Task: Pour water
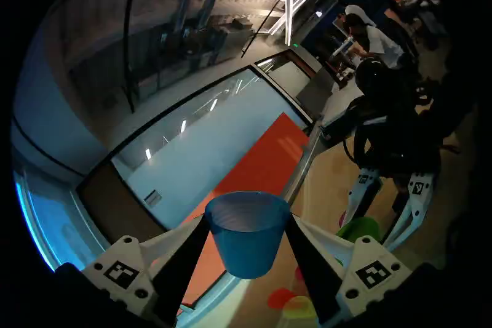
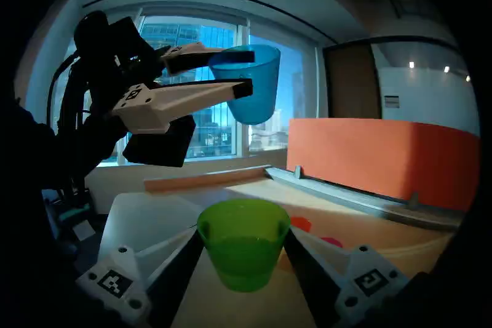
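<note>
While the left gripper (image 1: 247, 229) is clenched on a blue plastic cup (image 1: 247, 245), one finger pressing each side of the wall just under the rim, the right gripper (image 2: 244, 239) grips a green plastic cup (image 2: 244, 257) the same way. Both cups are mouth up and both are off the surface.

Right gripper view: green cup sits between its two fingers, above a light wooden tabletop (image 2: 381, 236). A darker band shows in the lower part of the green cup; can't tell if that is water. The left gripper (image 2: 251, 72) is up and to the left, well above the green cup, with the blue cup (image 2: 257, 103) pinched between its fingers and close to upright against the window (image 2: 184, 39). The two cups are apart, not touching. An orange partition (image 2: 381, 149) runs along the far edge of the table, and a red spot (image 2: 301, 223) lies on the tabletop just behind the green cup.

Left gripper view: scene is tilted. The blue cup is open toward the camera; contents can't be told. The right gripper (image 1: 368, 232) is lower right, with the green cup (image 1: 363, 229) between its white fingers. Red and yellow spots (image 1: 289, 300) lie on the tabletop below the blue cup. A person in a white cap (image 1: 369, 29) is far back in the room.
</note>
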Available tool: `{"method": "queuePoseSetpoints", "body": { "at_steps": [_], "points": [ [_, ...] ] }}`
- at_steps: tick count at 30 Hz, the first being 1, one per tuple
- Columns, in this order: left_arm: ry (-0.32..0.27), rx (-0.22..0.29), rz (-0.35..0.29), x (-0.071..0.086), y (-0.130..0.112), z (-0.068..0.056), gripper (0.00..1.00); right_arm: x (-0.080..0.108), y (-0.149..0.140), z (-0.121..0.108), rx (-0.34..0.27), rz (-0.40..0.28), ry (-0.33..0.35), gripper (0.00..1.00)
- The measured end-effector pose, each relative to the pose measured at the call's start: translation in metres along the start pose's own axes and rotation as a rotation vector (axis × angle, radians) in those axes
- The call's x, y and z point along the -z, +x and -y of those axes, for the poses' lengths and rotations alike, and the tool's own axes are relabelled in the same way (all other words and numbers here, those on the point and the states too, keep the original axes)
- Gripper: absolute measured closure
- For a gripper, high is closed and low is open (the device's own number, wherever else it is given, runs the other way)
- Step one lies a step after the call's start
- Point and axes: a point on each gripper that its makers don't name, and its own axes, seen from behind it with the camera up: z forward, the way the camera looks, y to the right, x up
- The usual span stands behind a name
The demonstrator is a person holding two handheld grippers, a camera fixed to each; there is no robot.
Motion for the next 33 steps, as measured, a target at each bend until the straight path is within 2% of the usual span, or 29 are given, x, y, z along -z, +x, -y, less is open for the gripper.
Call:
{"method": "queuePoseSetpoints", "body": {
  "at_steps": [21, 26, 29, 33],
  "points": [
    [-0.046, 0.58, -0.037, 0.0, -0.003, 0.015, 0.14, 0.004, 0.01, 0.0, -0.001, -0.02, -0.01, 0.11],
    [-0.059, 0.678, -0.027, -0.001, -0.009, 0.012, 0.14, 0.005, 0.012, -0.001, 0.001, -0.021, -0.013, 0.11],
    [-0.067, 0.719, -0.022, -0.002, -0.014, 0.011, 0.14, 0.006, 0.013, -0.002, 0.0, -0.02, -0.016, 0.11],
    [-0.058, 0.727, -0.008, -0.001, -0.025, 0.011, 0.14, 0.008, 0.013, -0.005, -0.005, -0.014, -0.024, 0.11]
  ]
}}
